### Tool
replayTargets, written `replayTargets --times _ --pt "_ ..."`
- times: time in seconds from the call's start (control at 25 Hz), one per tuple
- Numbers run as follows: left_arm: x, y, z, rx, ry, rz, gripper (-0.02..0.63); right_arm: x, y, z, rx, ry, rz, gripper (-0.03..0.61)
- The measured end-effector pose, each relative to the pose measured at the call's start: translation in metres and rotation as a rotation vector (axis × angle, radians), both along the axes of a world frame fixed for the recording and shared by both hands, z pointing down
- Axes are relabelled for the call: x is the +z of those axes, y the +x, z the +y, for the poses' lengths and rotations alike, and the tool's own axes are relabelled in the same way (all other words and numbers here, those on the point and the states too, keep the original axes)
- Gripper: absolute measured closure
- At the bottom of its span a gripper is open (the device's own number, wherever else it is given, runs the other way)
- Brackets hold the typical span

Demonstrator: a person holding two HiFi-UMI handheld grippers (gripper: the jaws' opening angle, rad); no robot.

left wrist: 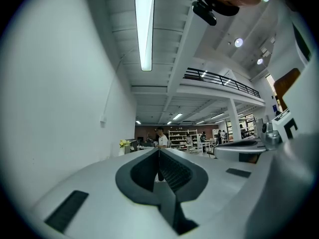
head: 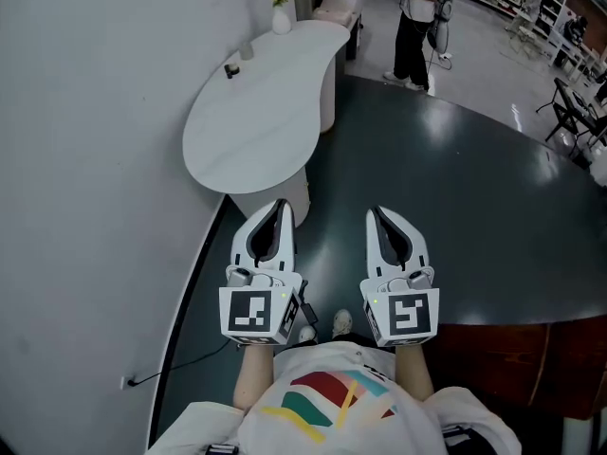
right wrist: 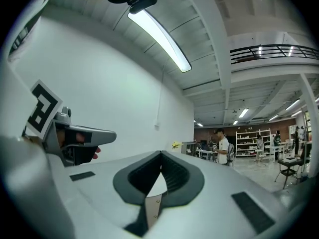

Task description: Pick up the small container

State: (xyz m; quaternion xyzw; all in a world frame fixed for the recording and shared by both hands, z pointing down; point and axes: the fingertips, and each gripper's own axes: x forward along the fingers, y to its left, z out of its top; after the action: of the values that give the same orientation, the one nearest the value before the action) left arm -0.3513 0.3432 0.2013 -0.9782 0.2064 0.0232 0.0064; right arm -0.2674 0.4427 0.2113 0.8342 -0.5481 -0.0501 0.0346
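Both grippers are held side by side in front of the person's chest, over the dark floor. My left gripper [head: 281, 207] is shut with nothing between its jaws, which also meet at the tips in the left gripper view [left wrist: 159, 151]. My right gripper [head: 377, 214] is likewise shut and empty, as the right gripper view [right wrist: 161, 155] shows. Ahead stands a white rounded table [head: 256, 131]. On its far left edge lie a small dark object [head: 230, 70] and a small pale container [head: 248, 53], both well beyond the grippers. Neither gripper touches anything.
A white vase with yellow flowers [head: 282, 15] stands at the table's far end. A white wall [head: 85, 178] runs along the left. A person [head: 417, 27] stands further back on the lighter floor, with shelves and chairs [head: 569, 102] at the right. A cable [head: 180, 363] lies by the wall.
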Motion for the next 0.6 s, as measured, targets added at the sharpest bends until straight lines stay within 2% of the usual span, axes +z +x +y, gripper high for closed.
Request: replayTargets --times 0.32,0.6 --pt "0.011 0.034 -0.003 -0.002 -0.013 -0.007 0.595 0.016 0.032 0.005 0.007 -0.031 -0.035 0.566" --pt "0.025 0.065 0.001 0.017 -0.025 -0.026 0.595 0.021 0.058 0.017 0.024 -0.025 -0.011 0.566"
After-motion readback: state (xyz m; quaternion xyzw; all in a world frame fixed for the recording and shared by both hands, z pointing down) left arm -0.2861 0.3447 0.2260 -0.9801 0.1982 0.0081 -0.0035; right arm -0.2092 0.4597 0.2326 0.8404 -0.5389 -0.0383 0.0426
